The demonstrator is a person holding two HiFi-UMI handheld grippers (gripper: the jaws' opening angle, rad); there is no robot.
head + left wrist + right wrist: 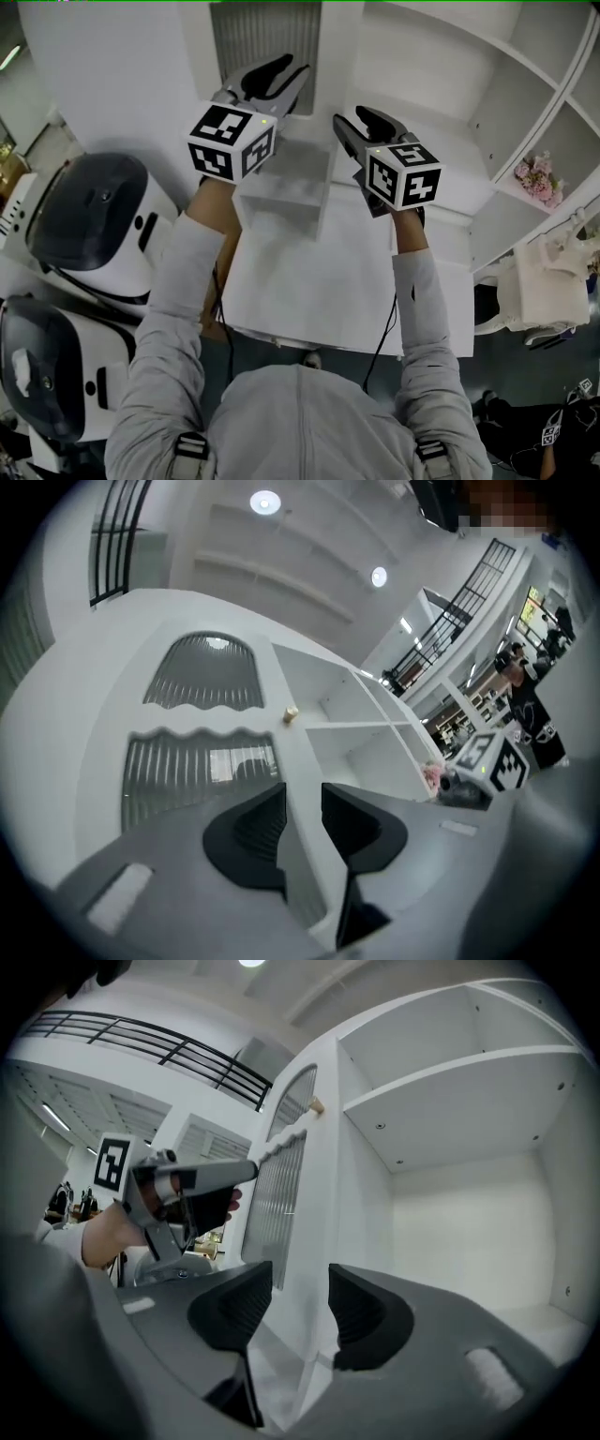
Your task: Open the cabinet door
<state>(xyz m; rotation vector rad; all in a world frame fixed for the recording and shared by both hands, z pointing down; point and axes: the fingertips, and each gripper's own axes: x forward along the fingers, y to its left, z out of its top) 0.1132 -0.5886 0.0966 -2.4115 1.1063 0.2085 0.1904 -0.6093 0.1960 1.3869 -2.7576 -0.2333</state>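
Observation:
A white cabinet has a door of ribbed glass with a small brass knob at its right edge, beside open shelves. My left gripper is open and holds nothing; the door's white edge shows through the gap between its jaws. In the head view it is raised towards the ribbed panel. My right gripper is open too and holds nothing, facing the door's edge below the knob. In the head view it is just right of the left one. How far the door stands open I cannot tell.
Two white robots with dark visors stand close at the left. Pink flowers sit on a shelf at the right, with a white chair-like thing below. A person in dark clothes stands far off.

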